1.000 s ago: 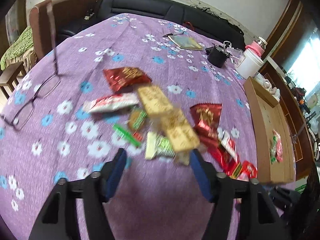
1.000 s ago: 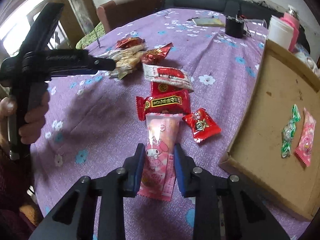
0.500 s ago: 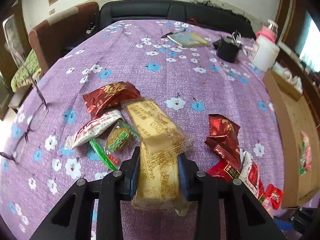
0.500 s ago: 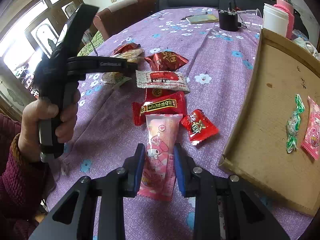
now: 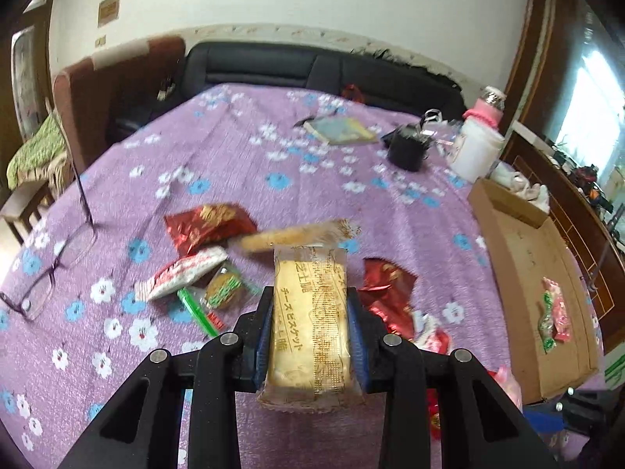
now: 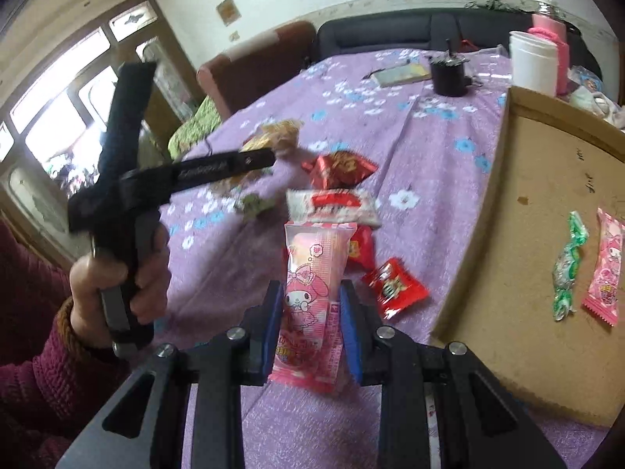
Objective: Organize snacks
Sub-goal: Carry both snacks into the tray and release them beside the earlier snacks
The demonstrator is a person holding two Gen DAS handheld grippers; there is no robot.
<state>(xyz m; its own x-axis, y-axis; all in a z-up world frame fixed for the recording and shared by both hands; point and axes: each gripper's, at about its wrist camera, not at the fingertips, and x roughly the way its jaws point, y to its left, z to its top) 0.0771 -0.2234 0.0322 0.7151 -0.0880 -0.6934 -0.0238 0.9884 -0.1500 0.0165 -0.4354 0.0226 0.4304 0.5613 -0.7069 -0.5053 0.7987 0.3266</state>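
Note:
My left gripper (image 5: pixel 310 308) is shut on a yellow biscuit packet (image 5: pixel 310 320), lifted above the purple cloth; a joined second biscuit packet (image 5: pixel 297 234) sticks out sideways at its far end. My right gripper (image 6: pixel 310 305) is shut on a pink cartoon-rabbit snack packet (image 6: pixel 312 285), held above the table. The left gripper (image 6: pixel 258 160) also shows in the right wrist view, raised, with the biscuit packet (image 6: pixel 277 135) at its tip. Loose snacks lie on the cloth: red packets (image 5: pixel 207 226) (image 6: pixel 340 168), a white-red packet (image 6: pixel 332 205).
A cardboard tray (image 6: pixel 508 179) on the right holds a green candy (image 6: pixel 566 269) and a pink packet (image 6: pixel 607 269). Glasses (image 5: pixel 54 269) lie at the left. A black cup (image 5: pixel 406 152), a white jar (image 5: pixel 474 152) and a booklet (image 5: pixel 343 131) stand at the back.
My left gripper closed on the yellow biscuit packet and lifted it off the snack pile. My right gripper kept its hold on the pink packet and rose with it.

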